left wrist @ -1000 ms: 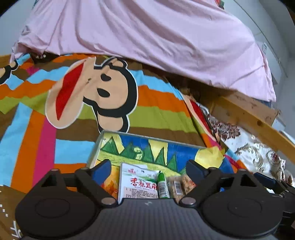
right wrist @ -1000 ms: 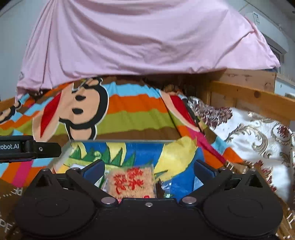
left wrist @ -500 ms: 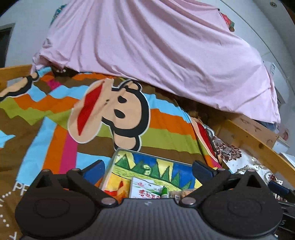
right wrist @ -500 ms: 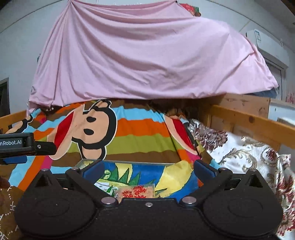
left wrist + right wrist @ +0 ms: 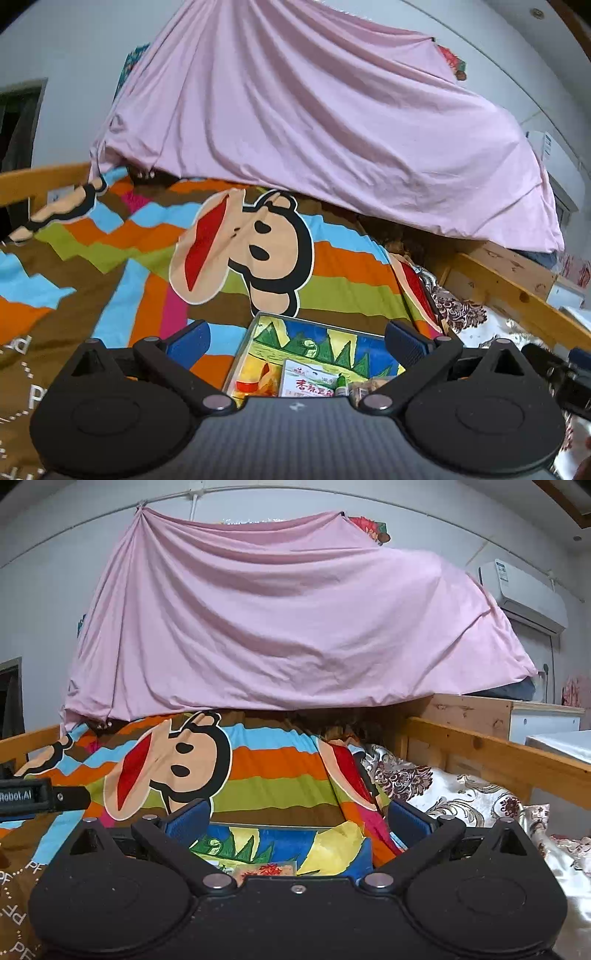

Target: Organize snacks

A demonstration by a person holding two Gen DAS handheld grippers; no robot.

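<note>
A shallow tin box [image 5: 314, 341] with a painted green-tree lining lies on the striped bedspread. In it are a white snack packet with red writing [image 5: 308, 382], a yellow-orange packet [image 5: 253, 376], a small green tube [image 5: 340, 384] and a brownish packet [image 5: 364, 386]. My left gripper [image 5: 297, 341] is open and empty, raised above the box's near edge. My right gripper [image 5: 297, 818] is open and empty above the same box [image 5: 280, 843], where a packet with red writing [image 5: 267, 869] shows just past the gripper body.
The bedspread with a cartoon monkey [image 5: 255, 251] covers the bed. A pink sheet [image 5: 280, 627] hangs at the back. A wooden bed rail [image 5: 495, 753] runs along the right beside a floral quilt [image 5: 461, 801]. The left gripper's body [image 5: 33, 795] shows in the right wrist view.
Both grippers have lifted up and tilted back from the box, so the snacks sit lower in view and more of the room shows. Both stay open and empty.
</note>
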